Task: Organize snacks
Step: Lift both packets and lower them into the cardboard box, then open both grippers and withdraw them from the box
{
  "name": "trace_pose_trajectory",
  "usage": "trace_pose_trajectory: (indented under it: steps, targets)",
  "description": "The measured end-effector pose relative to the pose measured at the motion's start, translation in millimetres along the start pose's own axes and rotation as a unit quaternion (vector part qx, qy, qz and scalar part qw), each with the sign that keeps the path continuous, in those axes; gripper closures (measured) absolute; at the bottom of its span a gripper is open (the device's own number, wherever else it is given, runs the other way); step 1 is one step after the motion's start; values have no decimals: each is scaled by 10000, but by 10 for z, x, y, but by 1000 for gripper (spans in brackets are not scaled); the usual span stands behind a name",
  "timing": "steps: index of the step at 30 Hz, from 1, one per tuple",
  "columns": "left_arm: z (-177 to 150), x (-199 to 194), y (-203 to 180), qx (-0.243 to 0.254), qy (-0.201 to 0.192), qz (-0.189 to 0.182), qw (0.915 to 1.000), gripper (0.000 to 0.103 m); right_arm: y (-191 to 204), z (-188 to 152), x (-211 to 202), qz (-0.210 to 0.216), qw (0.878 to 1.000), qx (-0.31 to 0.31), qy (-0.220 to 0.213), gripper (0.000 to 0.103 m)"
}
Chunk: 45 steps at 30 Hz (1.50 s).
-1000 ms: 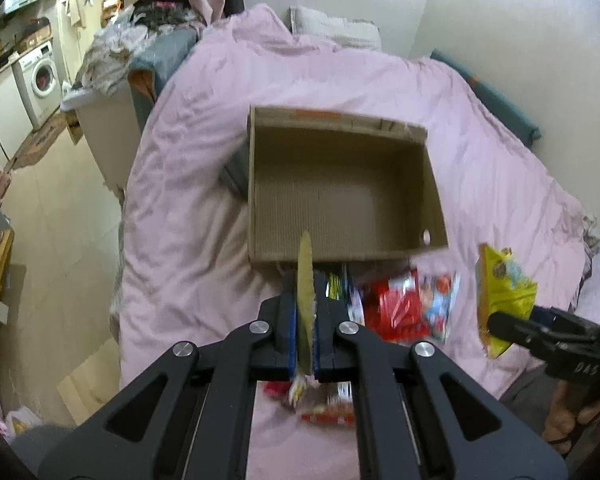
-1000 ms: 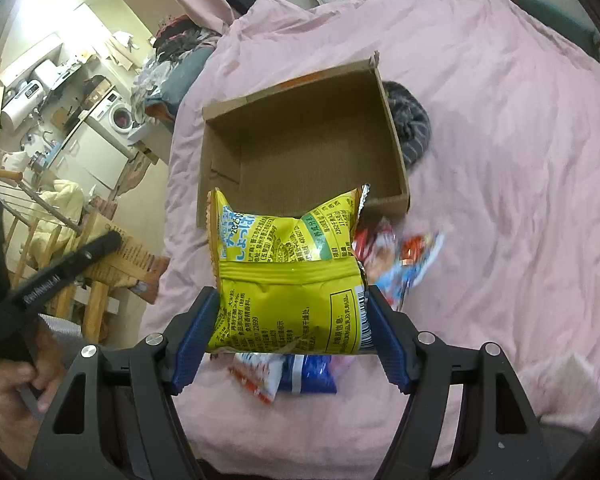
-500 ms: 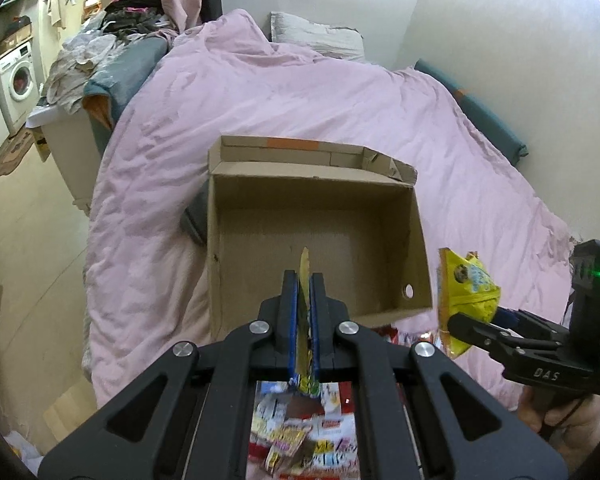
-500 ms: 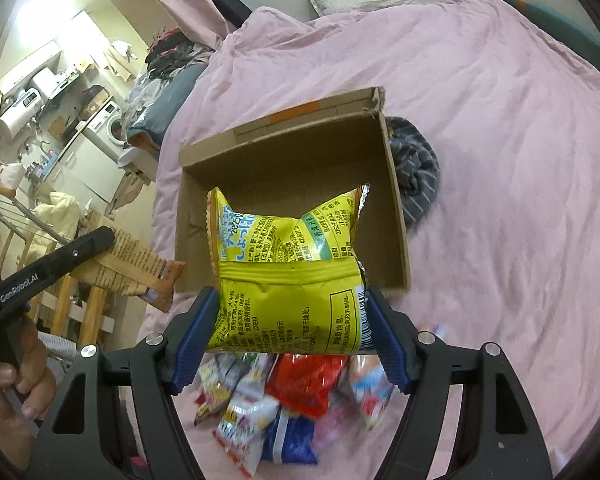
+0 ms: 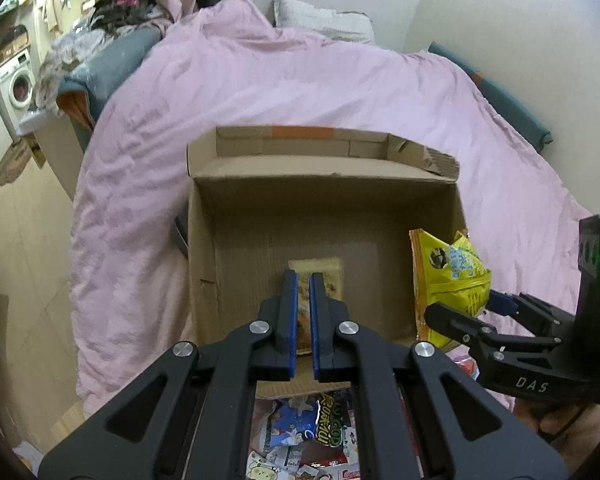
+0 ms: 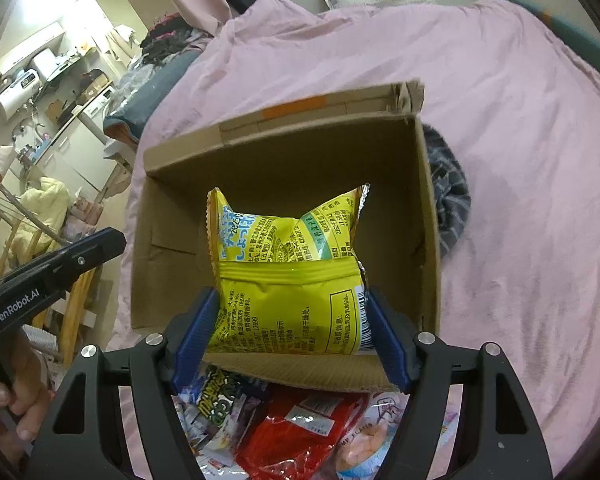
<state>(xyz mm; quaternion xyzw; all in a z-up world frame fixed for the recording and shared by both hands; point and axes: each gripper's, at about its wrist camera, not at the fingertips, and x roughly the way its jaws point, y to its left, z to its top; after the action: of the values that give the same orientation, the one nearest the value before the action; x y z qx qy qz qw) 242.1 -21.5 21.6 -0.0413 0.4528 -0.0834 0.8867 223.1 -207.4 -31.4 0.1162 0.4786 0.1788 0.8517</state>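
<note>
Right gripper (image 6: 290, 316) clamps the yellow bag (image 6: 288, 276); lower it inside the box (image 5: 204, 264) beside the packet (image 5: 320, 276); left gripper (image 5: 303, 296) narrowly parted, seemingly empty.

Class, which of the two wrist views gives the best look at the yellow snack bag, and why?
The right wrist view: the yellow snack bag fills the centre, printed face toward the camera, clamped by the right gripper over the cardboard box. The left wrist view shows it small, side-on at the edge.
</note>
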Motion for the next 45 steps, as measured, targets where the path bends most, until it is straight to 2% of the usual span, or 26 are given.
trace_pose_trajectory:
  steps: [5, 16, 20, 22, 37, 38, 39, 41, 43, 45]
  targets:
    - [-63, 92, 31, -18, 36, 151, 9999, 100, 22, -35, 53, -213, 9995, -246, -35, 28]
    - [-176, 119, 71, -169, -24, 233, 9996, 99, -55, -19, 141, -23, 10000, -90, -23, 25]
    - [-196, 96, 66, -124, -63, 246, 9996, 99, -70, -36, 74, 118, 9997, -54, -184, 7]
    - [-204, 88, 67, -125, -89, 245, 9996, 99, -66, -31, 28, 105, 9995, -73, -291, 2]
    - [-236, 58, 74, -145, -46, 198, 9997, 96, -139, 37, -105, 147, 9990, 96, -408, 2]
    - [-236, 54, 74, -146, -59, 194, 9997, 89, -134, 38, -130, 139, 9989, 76, -431, 2]
    - [-234, 40, 72, -150, -84, 195, 9997, 75, -128, 35, -151, 124, 9989, 55, -452, 2]
    - [-245, -10, 72, -176, -194, 222, 9994, 59, -116, 29, -197, 108, 9987, 37, -488, 2]
    - [-255, -78, 68, -170, -318, 261, 9990, 55, -115, 13, -256, 116, 9985, 62, -536, 2]
    - [-262, -140, 68, -183, -376, 316, 9986, 43, -116, -4, -326, 118, 9981, 112, -586, 2]
